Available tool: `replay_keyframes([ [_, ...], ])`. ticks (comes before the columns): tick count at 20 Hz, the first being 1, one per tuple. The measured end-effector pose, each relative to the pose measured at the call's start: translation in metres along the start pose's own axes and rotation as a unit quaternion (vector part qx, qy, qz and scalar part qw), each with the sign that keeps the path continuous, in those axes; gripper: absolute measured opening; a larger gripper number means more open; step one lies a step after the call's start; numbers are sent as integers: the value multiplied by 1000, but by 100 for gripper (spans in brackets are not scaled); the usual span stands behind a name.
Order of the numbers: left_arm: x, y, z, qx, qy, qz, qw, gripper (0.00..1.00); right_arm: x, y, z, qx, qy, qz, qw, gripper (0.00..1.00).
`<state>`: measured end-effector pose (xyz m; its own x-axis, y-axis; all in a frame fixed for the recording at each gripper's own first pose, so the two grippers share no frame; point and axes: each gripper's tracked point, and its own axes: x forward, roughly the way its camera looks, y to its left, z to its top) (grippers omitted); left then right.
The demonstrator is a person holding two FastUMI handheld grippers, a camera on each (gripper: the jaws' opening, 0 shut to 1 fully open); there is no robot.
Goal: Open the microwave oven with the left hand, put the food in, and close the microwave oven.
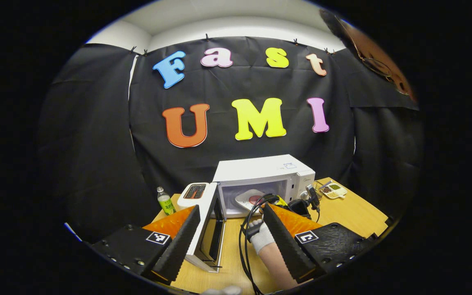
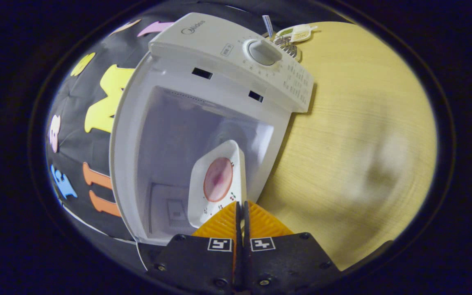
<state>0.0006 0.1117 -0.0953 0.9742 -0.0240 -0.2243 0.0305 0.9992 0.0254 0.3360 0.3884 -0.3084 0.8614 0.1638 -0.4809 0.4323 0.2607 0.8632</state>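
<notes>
R gripper [image 2: 241, 213] clamped on rim of food plate [image 2: 217, 180], plate at microwave [image 2: 203, 123] mouth, half in cavity; I judge thin rim grip may slip, or plate clip door frame; L gripper [image 1: 230, 233] jaws apart beside open door [image 1: 207, 221]; cavity floor, plate underside hidden.

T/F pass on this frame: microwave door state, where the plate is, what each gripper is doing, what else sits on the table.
1. The microwave door is shut. False: it stands swung open.
2. The right gripper is closed on the rim of the white plate. True.
3. The plate is resting on the wooden table. False: it is held at the mouth of the microwave cavity.
4. The left gripper holds the door. False: its fingers are spread apart with nothing between them.
5. A green bottle stands on the table left of the toaster. True.
</notes>
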Motion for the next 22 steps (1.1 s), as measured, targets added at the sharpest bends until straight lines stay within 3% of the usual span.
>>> replay_keyframes([
  [5,-12,17,-25,7,36,25,999,95,28,23,3,8,-24,2,1000,4],
  [9,-16,19,-26,-1,34,31,999,95,33,41,6,-6,-41,42,998,14],
  [10,-16,19,-27,-3,34,29,999,95,23,46,15,-7,-51,53,997,10],
  [13,-18,26,-28,-16,32,34,999,95,2,46,22,-42,-56,56,996,44],
  [17,-23,57,-29,-10,15,63,998,95,-54,33,28,-120,-38,65,990,58],
  [18,-25,68,-27,-11,9,73,997,95,-73,30,31,-164,-31,71,983,53],
  [19,-27,81,-25,-13,1,83,996,95,-96,31,34,-209,-23,88,974,78],
  [20,-27,96,-27,-19,-3,95,995,95,-112,26,35,-264,-17,91,960,96],
  [22,-28,121,-30,-32,-10,115,993,95,-158,16,53,-369,-15,92,925,100],
])
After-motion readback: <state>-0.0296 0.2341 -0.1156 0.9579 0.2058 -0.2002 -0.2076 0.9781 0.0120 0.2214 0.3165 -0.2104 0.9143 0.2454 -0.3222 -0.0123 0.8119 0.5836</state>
